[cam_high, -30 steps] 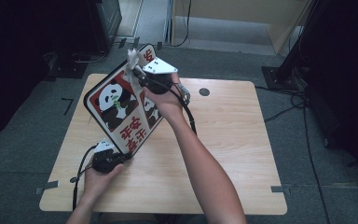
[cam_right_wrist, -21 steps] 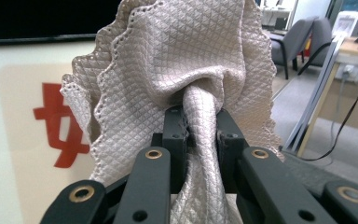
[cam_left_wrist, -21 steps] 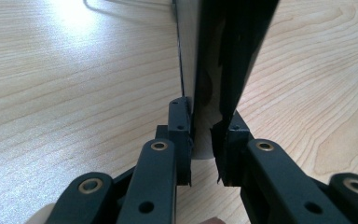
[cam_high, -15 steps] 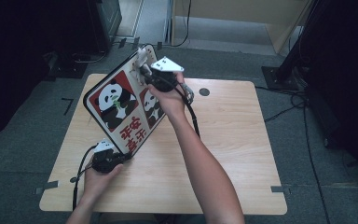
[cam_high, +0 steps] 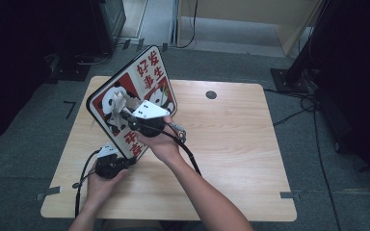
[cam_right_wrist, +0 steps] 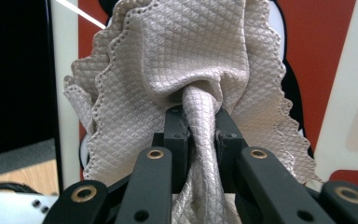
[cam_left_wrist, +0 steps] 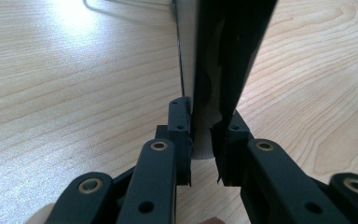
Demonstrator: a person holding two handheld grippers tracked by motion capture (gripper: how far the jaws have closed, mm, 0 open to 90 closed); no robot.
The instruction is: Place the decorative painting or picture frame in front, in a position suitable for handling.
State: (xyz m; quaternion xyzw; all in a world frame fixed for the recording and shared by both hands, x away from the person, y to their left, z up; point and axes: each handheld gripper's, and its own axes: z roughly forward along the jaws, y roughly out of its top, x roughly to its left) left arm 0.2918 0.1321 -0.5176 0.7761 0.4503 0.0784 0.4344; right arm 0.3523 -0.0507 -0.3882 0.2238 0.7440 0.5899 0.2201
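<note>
A sign board (cam_high: 150,77) with pandas and red characters stands tilted on the wooden table (cam_high: 231,144), resting on its lower corner. My left gripper (cam_high: 125,161) is shut on that corner; in the left gripper view its jaws (cam_left_wrist: 205,135) clamp the board's thin edge (cam_left_wrist: 214,56). My right gripper (cam_high: 124,113) is shut on a bunched beige quilted cloth (cam_high: 117,103) and holds it against the board's face over the left panda. In the right gripper view the cloth (cam_right_wrist: 191,51) fans out from the right gripper (cam_right_wrist: 199,116) and covers part of the red and white board (cam_right_wrist: 321,46).
A round cable hole (cam_high: 211,95) sits in the table's far side. The right gripper's cable (cam_high: 188,154) trails along the forearm. Beyond the table lie grey floor, a dark stand base (cam_high: 289,77) at the right and dark equipment (cam_high: 106,19) at the far left.
My right gripper has carried the cloth down and to the left across the board, from near its top edge to the left panda. The left gripper and the board's lower corner have stayed put.
</note>
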